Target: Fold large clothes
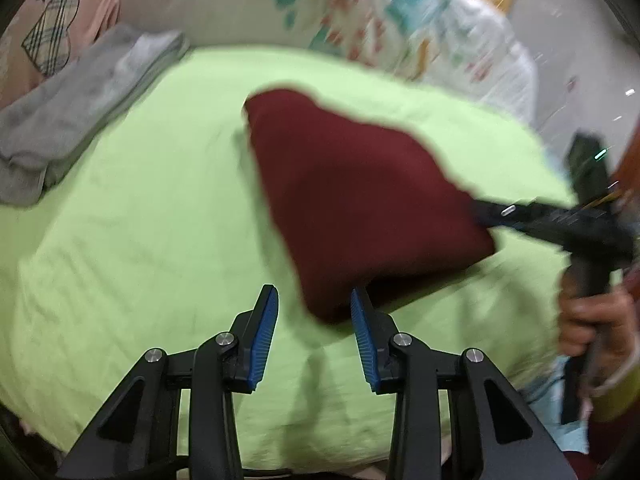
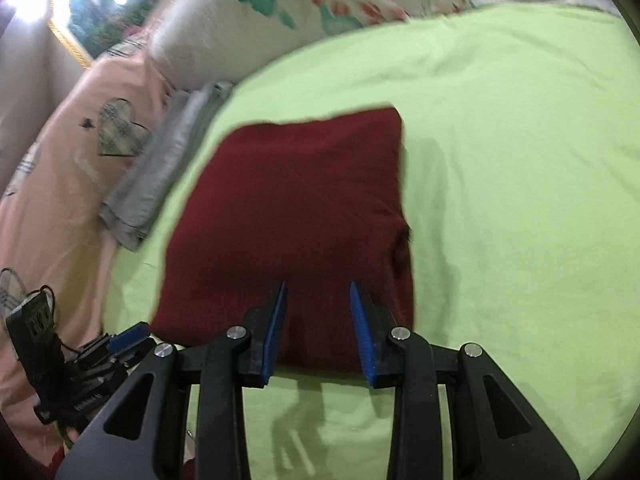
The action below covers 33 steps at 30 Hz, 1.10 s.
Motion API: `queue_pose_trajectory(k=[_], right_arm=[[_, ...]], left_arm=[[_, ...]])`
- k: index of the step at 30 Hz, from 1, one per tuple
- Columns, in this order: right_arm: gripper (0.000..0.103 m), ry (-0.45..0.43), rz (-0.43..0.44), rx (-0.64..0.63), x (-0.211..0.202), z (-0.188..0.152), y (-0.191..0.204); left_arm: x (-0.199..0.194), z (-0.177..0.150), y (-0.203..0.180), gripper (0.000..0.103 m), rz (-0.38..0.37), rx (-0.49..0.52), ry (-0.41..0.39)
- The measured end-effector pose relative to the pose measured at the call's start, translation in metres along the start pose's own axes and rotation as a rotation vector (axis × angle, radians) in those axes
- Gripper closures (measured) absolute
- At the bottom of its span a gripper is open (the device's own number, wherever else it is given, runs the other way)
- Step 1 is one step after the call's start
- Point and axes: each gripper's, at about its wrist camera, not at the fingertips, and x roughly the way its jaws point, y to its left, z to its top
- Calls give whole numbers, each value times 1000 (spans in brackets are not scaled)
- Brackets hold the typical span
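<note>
Through the left wrist camera, I am looking at a folded maroon garment [image 1: 360, 200] lying on a lime green sheet [image 1: 140, 240]. My left gripper [image 1: 314, 300] is hovering at the garment's near corner with its jaws spread apart, gripping nothing. My right gripper [image 1: 480, 212] is reaching in from the right and touching the garment's edge. A folded grey cloth [image 1: 80, 112] is sitting far left, beside a pink pillow [image 1: 52, 28].

Through the right wrist camera, I am seeing the right gripper [image 2: 318, 292] with jaws apart over the garment's [image 2: 288, 208] near edge, holding nothing. The left gripper [image 2: 124, 338] is showing at lower left, blurred. The grey cloth [image 2: 168, 164] is lying between the garment and the pink pillow [image 2: 60, 184].
</note>
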Motion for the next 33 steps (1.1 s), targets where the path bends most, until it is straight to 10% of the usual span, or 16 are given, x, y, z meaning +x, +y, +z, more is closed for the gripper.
queue_pose_trajectory(k=[6,10,24,33], right_arm=[[69,40,-18,-35,13,-4,11],[70,84,-58,4,30,-12,-7],[69,66,-55,22,18,-11,-6],[61,14,-48,-10,-19,-18,8]], left_arm=[[6,19,-22,66,-121,59,-47],[60,10,-23,72,-64,51,98],[57,17,-21,71,-52,57,112],[21,8,-7,43,28,-28,81]])
